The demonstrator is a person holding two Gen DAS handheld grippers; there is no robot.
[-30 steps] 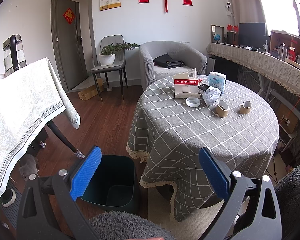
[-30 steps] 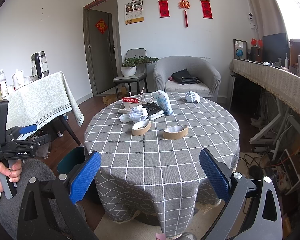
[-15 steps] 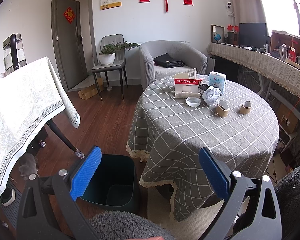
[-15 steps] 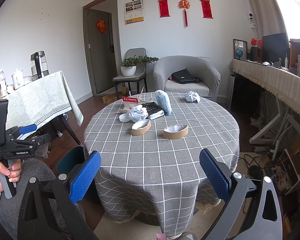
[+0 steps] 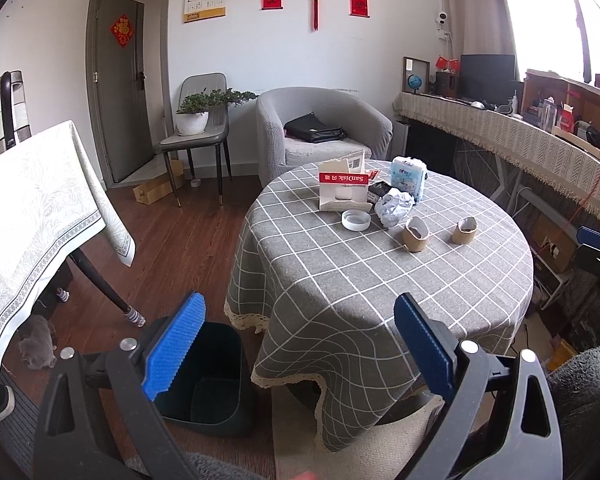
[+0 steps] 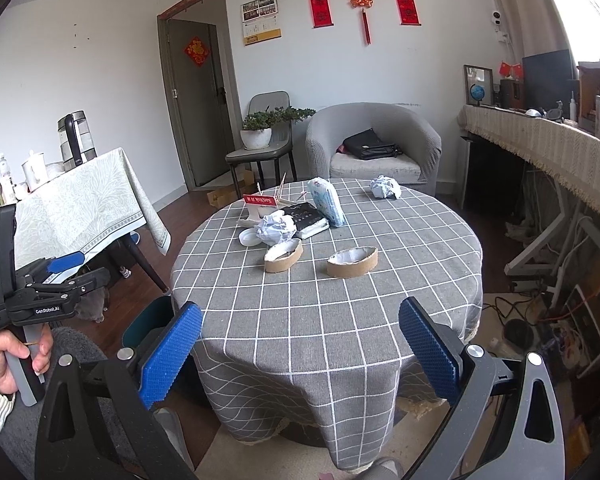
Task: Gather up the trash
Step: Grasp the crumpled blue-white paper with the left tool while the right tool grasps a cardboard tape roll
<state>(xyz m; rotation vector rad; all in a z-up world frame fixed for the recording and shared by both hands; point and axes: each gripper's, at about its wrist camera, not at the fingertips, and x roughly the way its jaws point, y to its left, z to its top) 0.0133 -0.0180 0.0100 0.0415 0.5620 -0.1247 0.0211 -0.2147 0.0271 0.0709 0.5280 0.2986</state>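
Both grippers wide and empty, short of the table (image 6: 324, 312).
Risk: a careless reach knocks the cardboard rings (image 6: 283, 255) off, missing the bin (image 5: 216, 380) beside the table.

Desk (image 6: 340, 320): grey checked cloth, matt weave, lace trim. Crumpled paper ball (image 6: 276, 229) at 11 o'clock of the two cardboard tape rings (image 6: 352, 262), raw brown, matt. Bin (image 5: 208, 376): dark plastic, looks smooth, though it sits in shadow. Floor (image 5: 180, 240): glossy wood. Left tool (image 5: 296, 354) pads: ribbed blue rubber on matt black plastic, metal screws.
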